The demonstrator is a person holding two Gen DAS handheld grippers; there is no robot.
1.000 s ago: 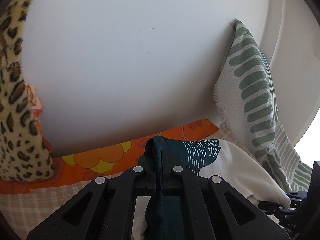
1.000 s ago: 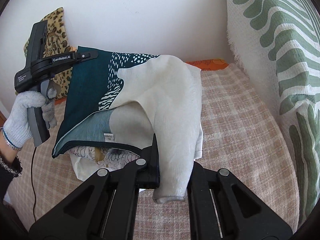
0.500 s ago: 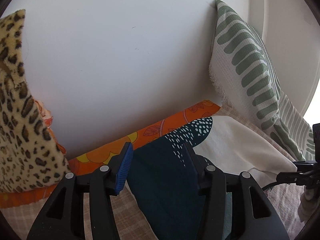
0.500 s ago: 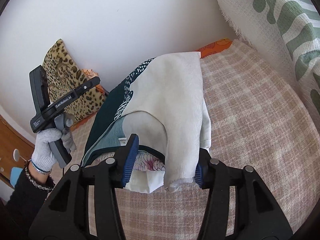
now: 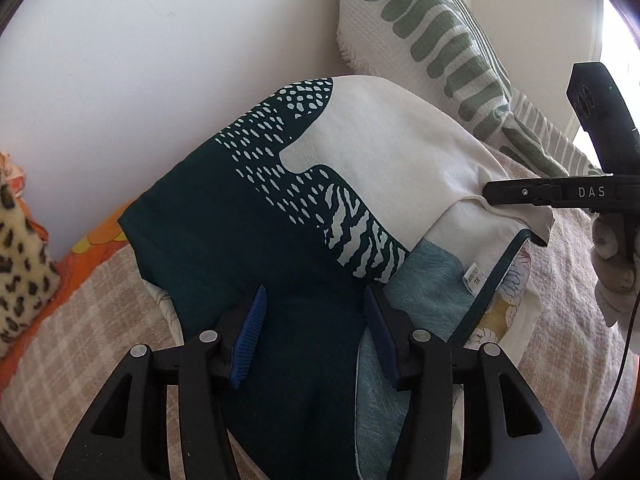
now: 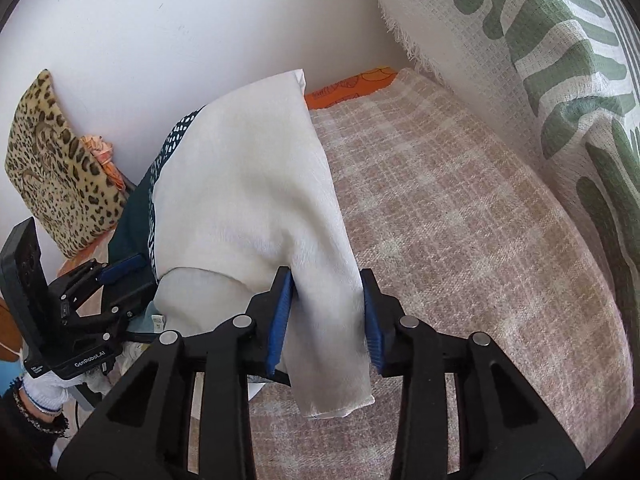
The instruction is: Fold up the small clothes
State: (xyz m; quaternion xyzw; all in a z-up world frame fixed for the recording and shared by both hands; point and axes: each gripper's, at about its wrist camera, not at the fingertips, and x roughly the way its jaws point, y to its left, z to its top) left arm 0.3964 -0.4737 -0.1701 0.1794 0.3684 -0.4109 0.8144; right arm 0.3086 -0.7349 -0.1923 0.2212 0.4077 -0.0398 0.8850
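Observation:
A dark teal and cream garment (image 5: 304,208) lies folded on a small pile of clothes on the checked blanket (image 5: 80,344). My left gripper (image 5: 312,332) is open, its blue pads either side of the teal part. My right gripper (image 6: 324,316) is open around the cream part (image 6: 248,200), which hangs loose between the pads. In the left wrist view the right gripper (image 5: 516,196) sits at the cream edge. In the right wrist view the left gripper (image 6: 120,276) sits at the teal side. A floral white garment (image 5: 508,304) lies underneath.
A leopard-print cushion (image 6: 56,168) leans on the white wall at the left. A green-and-white patterned cushion (image 6: 540,52) stands at the right. An orange floral sheet (image 6: 348,84) shows along the wall. The checked blanket (image 6: 460,220) spreads to the right of the pile.
Both grippers were shut on the garment a second ago and have opened. The garment has dropped onto the pile, and both grippers have drawn back slightly.

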